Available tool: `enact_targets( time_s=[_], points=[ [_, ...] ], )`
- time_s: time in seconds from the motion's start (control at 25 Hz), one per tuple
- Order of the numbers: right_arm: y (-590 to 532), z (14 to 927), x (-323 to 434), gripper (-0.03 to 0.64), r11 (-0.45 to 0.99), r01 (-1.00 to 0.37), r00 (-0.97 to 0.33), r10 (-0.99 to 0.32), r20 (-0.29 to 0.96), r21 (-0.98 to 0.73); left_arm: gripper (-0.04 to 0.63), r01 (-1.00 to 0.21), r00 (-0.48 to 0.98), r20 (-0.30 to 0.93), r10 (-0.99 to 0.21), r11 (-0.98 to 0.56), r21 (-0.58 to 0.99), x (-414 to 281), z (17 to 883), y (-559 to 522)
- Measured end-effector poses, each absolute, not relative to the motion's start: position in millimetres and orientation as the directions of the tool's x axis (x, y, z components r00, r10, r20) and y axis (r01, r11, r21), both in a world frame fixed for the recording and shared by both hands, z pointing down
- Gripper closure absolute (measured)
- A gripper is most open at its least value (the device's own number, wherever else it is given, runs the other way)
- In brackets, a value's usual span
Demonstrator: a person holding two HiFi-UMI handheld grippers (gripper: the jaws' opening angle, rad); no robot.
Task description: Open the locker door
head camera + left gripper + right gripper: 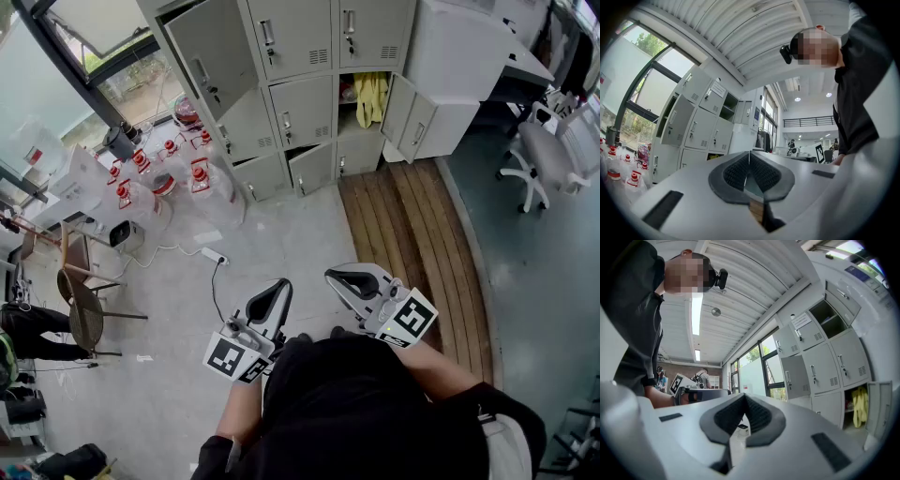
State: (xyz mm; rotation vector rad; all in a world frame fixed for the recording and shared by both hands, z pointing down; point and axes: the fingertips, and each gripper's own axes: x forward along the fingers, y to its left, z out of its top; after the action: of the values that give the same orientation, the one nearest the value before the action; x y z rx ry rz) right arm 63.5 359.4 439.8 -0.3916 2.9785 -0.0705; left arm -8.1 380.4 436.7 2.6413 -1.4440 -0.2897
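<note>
Locker door (300, 110), one of several closed grey ones, is spotted in the head view across the floor (281, 234). It is well apart from the left gripper (279, 287) and right gripper (336, 276), both held near the body. In the left gripper view, the jaws are pressed together on nothing. In the right gripper view, the same is shown: shut, empty. If they are kept shut, the small handle (286, 121) could be bumped rather than caught.
</note>
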Motion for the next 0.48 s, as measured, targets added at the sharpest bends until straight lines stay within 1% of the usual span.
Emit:
enact_targets(
  time_s=[0.28,0.48],
  points=[
    [351.0,440.1,72.0,0.606,0.963,-0.256,-0.953,-0.265,-0.144,-0.08,0.577,-0.799,0.558,-0.091,-0.825,-0.564,0.208,6.1,440.3,376.7],
    [350.8,452.1,77.1,0.606,0.959,-0.254,-0.95,-0.272,-0.153,-0.129,0.577,-0.781,0.582,-0.06,-0.811,-0.578,0.236,15.0,451.6,378.8]
  ],
)
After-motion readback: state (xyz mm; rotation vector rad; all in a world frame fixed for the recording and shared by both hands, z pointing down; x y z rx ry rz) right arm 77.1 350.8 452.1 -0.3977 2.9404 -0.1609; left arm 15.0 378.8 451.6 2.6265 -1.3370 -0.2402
